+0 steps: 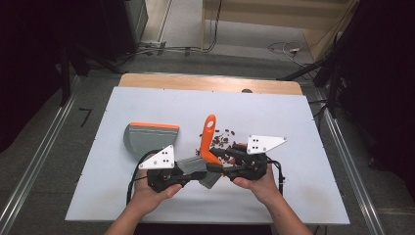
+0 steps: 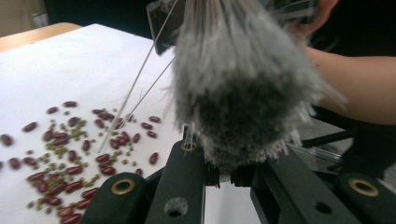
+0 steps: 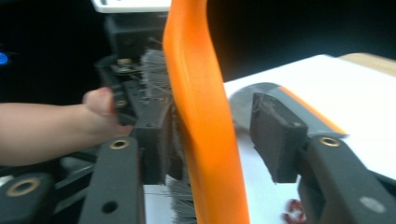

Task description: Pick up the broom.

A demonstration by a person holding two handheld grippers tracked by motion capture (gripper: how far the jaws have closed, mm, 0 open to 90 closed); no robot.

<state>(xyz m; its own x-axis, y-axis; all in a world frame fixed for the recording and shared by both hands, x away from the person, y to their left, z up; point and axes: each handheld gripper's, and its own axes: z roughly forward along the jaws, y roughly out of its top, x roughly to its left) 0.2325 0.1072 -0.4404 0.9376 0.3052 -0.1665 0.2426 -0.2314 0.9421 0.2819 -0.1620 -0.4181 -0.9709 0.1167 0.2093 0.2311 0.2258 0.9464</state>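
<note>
The left gripper (image 1: 193, 171) pinches the brush's grey bristles (image 2: 243, 88) while the right gripper (image 1: 222, 155) stands wide around its orange handle (image 1: 209, 139), so, by my judgement, sweeping is unstarted: beans (image 1: 224, 138) lie scattered just right of the handle, dustpan (image 1: 150, 137) empty at left.

Both forearms came in from the near edge. The left gripper (image 1: 203, 172) and right gripper (image 1: 220, 159) met at the table's near middle, jaws pointing inward; the right's stood apart, the left's nearly closed.
</note>
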